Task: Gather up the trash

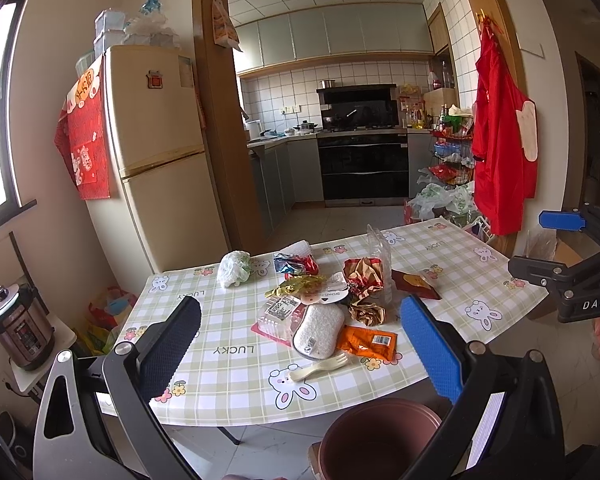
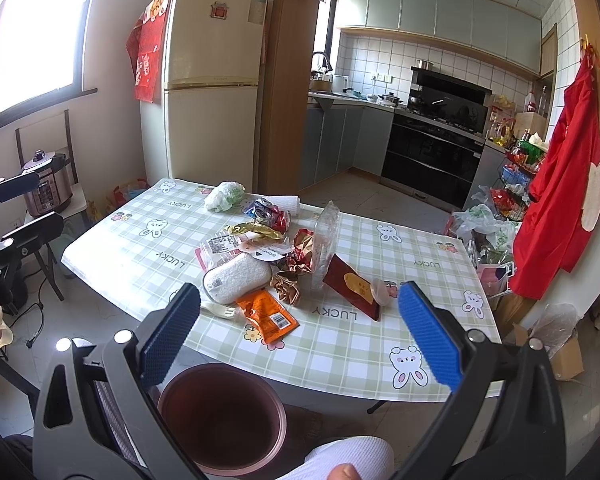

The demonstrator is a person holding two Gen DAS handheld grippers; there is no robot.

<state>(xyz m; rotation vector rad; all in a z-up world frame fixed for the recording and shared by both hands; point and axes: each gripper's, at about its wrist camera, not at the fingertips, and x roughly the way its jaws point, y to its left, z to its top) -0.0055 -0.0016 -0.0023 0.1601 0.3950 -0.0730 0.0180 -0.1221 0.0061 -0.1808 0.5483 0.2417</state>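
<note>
Kitchen table w/ bunny-check cloth (image 1: 228, 364): we hold both tools back from the near edge, nothing picked yet. Left gripper (image 1: 300, 344) gapes wide, empty; right gripper (image 2: 300, 332) likewise spread, nothing btwn the pads. The trash heap (image 1: 324, 300) sits mid-table, straight ahead of both tools. Nearest pieces: orange sachet (image 2: 268, 314) and white spork (image 2: 220, 311), both close to the near edge; the sachet's long axis runs diagonally, away-left to near-right in the right view. White sponge pad (image 2: 236, 278) lies just behind, touching the sachet. Dark red packet (image 2: 354, 290) lies to the right side, nearer our right tool, we judge. The brown bin (image 2: 220, 420) stands on the floor below the near edge, btwn us and the heap, so a short pull-back should reach it. Open cloth left and right of the heap gives room to come in.
</note>
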